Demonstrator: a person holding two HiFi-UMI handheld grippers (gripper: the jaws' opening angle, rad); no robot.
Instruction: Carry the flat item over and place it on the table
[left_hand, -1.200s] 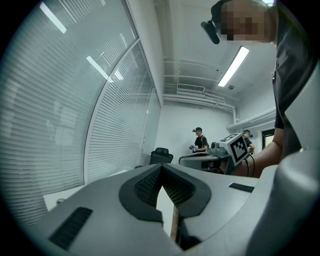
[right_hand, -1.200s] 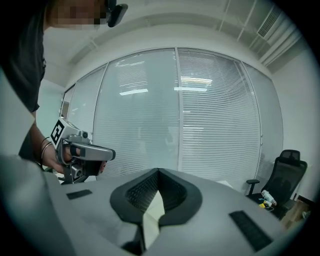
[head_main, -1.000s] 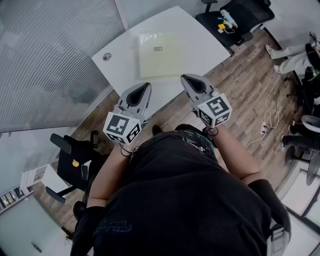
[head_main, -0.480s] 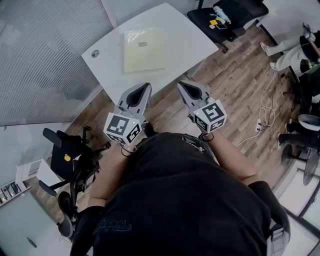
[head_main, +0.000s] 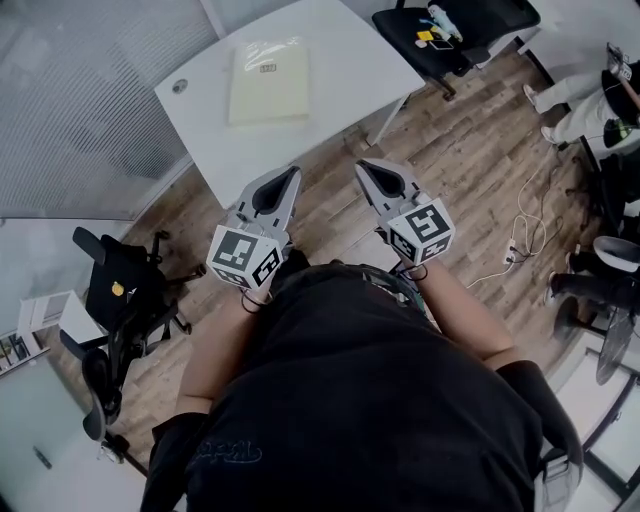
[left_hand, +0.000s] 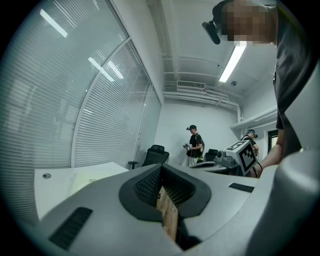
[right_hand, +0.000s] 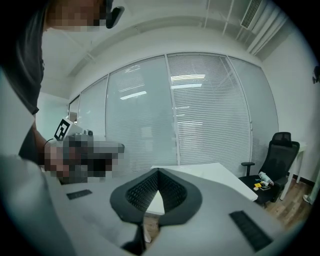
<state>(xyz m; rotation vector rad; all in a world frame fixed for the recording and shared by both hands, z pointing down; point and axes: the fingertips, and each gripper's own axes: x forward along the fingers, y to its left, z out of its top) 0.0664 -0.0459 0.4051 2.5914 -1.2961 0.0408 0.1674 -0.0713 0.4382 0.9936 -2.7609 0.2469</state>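
Observation:
The flat item (head_main: 268, 82), a pale yellow sheet-like pack with a small label, lies on the white table (head_main: 350, 80) at the top of the head view. Both grippers hover in front of my body over the wood floor, well short of the table. My left gripper (head_main: 291, 172) is shut with nothing in it. My right gripper (head_main: 364, 165) is also shut and empty. In the left gripper view the left gripper (left_hand: 162, 167) points past the table's edge (left_hand: 55, 180). In the right gripper view the right gripper (right_hand: 158, 171) points at the white table (right_hand: 200, 172).
A black office chair (head_main: 455, 30) with small items on its seat stands at the table's right end. Another black chair (head_main: 125, 290) is at the left by the glass wall with blinds (head_main: 80, 90). Cables (head_main: 525, 235) lie on the floor; people's legs (head_main: 600, 90) are at right.
The table and the flat item have slid up and away in the head view as I back off from it. Both grippers keep their place, shut.

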